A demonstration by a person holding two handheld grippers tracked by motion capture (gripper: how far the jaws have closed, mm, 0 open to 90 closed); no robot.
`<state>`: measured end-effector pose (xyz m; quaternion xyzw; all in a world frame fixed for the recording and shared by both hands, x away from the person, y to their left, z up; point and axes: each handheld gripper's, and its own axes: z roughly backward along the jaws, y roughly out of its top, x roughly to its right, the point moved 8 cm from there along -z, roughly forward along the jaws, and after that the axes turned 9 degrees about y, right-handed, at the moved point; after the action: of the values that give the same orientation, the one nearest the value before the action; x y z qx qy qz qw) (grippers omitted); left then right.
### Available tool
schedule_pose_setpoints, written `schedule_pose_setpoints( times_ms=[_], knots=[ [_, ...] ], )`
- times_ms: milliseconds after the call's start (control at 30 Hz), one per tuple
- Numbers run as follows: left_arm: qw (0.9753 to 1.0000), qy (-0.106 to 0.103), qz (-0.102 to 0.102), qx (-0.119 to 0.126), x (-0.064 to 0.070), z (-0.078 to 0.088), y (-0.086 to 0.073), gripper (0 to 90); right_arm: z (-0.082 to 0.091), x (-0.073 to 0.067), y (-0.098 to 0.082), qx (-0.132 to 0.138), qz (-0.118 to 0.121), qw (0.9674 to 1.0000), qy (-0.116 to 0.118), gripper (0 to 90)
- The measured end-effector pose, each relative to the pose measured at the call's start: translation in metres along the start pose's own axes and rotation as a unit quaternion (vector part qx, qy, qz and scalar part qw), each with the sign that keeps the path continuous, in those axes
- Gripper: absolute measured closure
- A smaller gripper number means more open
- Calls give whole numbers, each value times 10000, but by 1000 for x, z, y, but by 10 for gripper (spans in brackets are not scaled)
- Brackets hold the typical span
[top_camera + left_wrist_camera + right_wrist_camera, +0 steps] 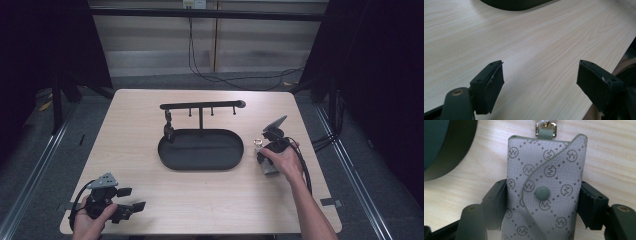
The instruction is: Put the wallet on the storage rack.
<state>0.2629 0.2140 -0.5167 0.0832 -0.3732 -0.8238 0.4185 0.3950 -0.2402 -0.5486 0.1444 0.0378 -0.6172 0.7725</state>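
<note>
A grey patterned key pouch (544, 182) with a snap button and a metal clasp (545, 128) lies on the wooden table, right of the black oval tray (200, 167). My right gripper (541, 202) is shut on the pouch, one jaw pressing each long side. From above, the pouch (269, 167) peeks out beneath the person's hand, with my right gripper (267, 159) standing over it. My left gripper (131, 198) rests near the table's front left corner. In the left gripper view, my left gripper (540, 85) is open over bare wood.
A black rack (202, 105) with several hooks rises from the tray's back edge. A dark object (169, 131) hangs from its leftmost hook. The tray's rim (444, 150) lies just left of the pouch. Cables run across the floor behind the table.
</note>
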Motion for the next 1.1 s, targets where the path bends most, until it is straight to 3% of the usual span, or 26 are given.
schedule_pose_setpoints(
  times_ms=[100, 367, 900, 1100],
  knots=[
    [9999, 75, -78, -4, 1, -1, 0, 213, 2, -1, -1, -13, 20, 10000, 75, 323],
    [10000, -55, -75, 16, 2, 0, 0, 213, 10, -2, -4, 45, 24, 9997, 258, 325],
    [9997, -173, 137, 113, 2, -1, 3, 190, 45, -12, 4, 226, 239, 9989, 324, 325],
    [9997, -216, -38, 103, 6, -2, 4, 193, 56, -15, 7, 336, 326, 9983, 352, 326]
  ],
)
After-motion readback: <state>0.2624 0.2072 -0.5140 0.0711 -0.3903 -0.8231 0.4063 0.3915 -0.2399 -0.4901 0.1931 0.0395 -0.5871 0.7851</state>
